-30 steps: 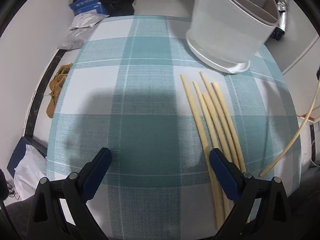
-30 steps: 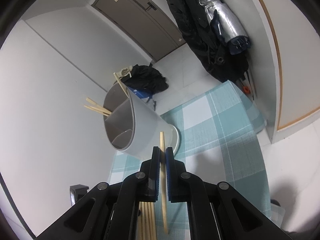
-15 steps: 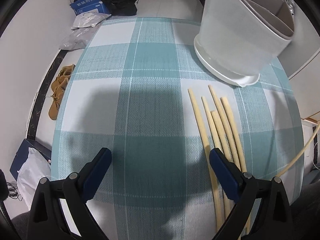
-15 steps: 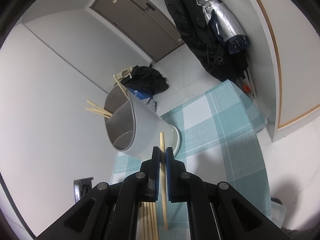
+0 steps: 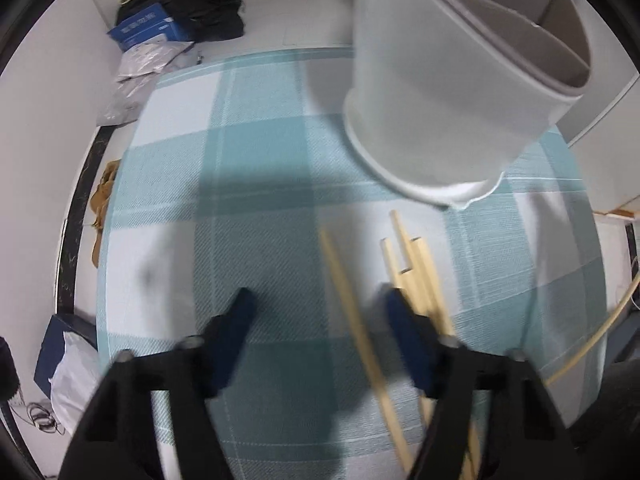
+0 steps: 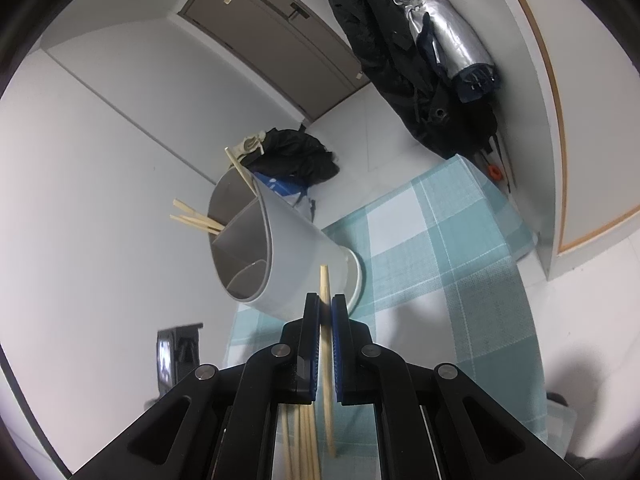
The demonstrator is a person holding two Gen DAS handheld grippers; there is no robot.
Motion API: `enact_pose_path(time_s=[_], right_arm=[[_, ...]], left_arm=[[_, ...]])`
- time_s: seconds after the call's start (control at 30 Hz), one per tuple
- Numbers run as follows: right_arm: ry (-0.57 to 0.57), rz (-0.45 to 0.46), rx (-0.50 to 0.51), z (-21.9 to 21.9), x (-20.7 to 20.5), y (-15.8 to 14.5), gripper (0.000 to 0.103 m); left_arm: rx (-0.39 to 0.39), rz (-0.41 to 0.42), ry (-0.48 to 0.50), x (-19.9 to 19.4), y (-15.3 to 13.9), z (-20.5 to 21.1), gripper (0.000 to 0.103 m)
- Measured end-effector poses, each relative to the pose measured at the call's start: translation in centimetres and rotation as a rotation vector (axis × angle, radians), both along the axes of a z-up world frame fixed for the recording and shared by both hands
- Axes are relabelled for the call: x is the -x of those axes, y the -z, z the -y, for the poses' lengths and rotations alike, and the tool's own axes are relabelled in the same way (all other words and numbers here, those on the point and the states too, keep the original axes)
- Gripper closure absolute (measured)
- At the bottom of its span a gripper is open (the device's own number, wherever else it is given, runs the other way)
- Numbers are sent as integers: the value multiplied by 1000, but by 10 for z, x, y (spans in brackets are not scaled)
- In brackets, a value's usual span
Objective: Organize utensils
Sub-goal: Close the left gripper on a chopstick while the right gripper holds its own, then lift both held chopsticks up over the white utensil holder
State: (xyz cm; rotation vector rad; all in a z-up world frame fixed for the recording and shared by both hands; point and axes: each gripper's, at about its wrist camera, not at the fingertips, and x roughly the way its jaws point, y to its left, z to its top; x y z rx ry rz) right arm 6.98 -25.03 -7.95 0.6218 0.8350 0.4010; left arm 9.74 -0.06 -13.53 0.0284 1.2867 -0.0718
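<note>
Right gripper (image 6: 325,308) clamped on one chopstick (image 6: 325,280) beside utensil holder (image 6: 280,256). Left gripper (image 5: 320,312) spread open over loose chopsticks (image 5: 416,276) near that holder.

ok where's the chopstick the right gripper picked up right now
In the right wrist view the chopstick is clamped in the right gripper, held above the checked tablecloth, with its tip just in front of the grey utensil holder.
</note>
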Motion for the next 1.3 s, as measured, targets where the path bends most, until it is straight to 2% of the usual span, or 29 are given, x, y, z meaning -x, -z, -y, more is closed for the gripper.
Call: enact_pose_path(time_s=[0.1,0.23,0.37,0.53,0.8,1.0,1.1,1.3], right_arm=[[-2,-5,3,-2,-2,1,98],[1,-14,1,-3,-4,3,98],[-4,-11,5,-5,-5,2,98],[-8,5,20,-11,-3,-2,98],[-46,81,71,-28,13,-16,98],[-94,168,156,-50,31,-30,98],[-120,227,207,-63,42,-39,98],[-140,270,245,-79,54,-46,98]], left_arm=[[10,-8,-25,-5,-2,1,86],[9,-5,-64,-10,-1,3,100],[20,-8,-59,-15,-3,10,102],[62,48,-68,-10,-14,7,102],[139,281,-34,31,-70,2,102],[178,438,-11,62,-99,4,102],[215,467,11,63,-101,3,102],[263,533,31,76,-114,-2,102]])
